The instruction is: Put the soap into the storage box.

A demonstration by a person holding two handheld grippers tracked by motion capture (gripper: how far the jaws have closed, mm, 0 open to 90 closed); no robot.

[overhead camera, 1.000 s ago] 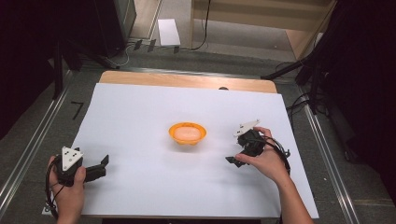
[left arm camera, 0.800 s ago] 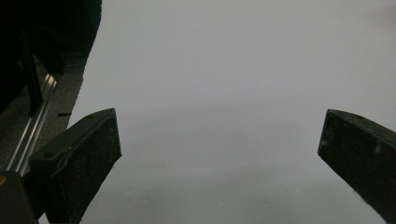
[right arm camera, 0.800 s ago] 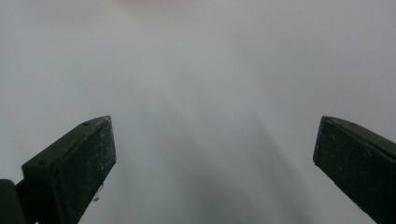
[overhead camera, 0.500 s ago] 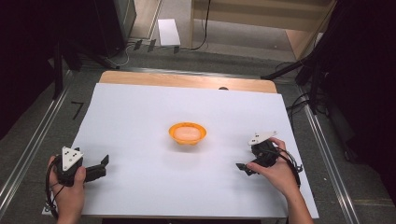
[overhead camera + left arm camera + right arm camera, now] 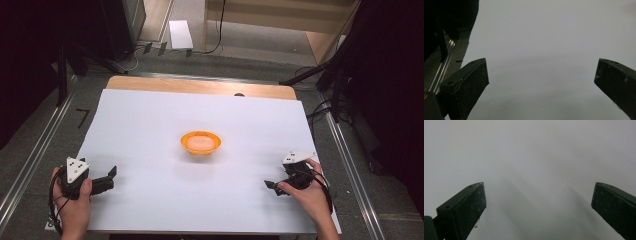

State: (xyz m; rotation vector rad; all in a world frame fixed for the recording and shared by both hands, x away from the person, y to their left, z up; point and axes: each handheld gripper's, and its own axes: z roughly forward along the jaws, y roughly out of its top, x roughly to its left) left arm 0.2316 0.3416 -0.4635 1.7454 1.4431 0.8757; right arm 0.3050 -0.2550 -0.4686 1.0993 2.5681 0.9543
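A small round orange plastic bowl (image 5: 200, 142) with a pale pinkish filling is seen at the centre of the high view, standing on the white sheet that covers the wooden table (image 5: 150, 125). The bowl is touched by neither tool and lies well apart from both. The left gripper (image 5: 107, 179), black with a grey three-cornered plate on top, is held at the lower left of that frame, low over the sheet, with its jaws spread and nothing between them; in the left gripper view only bare white surface is seen between the two black jaws, with a strip of metal rail (image 5: 442, 70) at the left edge. Against the pictures taken a second and half a second ago, this gripper has kept its place. The right gripper (image 5: 271, 186), likewise black with a grey plate, has been drawn away from the bowl: a second ago it was beside the bowl's right side, and it is now found at the lower right of the high view, near the front edge of the sheet. Its jaws are also released and empty, as the right gripper view confirms with blank sheet between them. The withdrawal is judged to mean that the bowl has been set down and let go, so that the work with it appears finished or paused, both tools being parked at the near corners.
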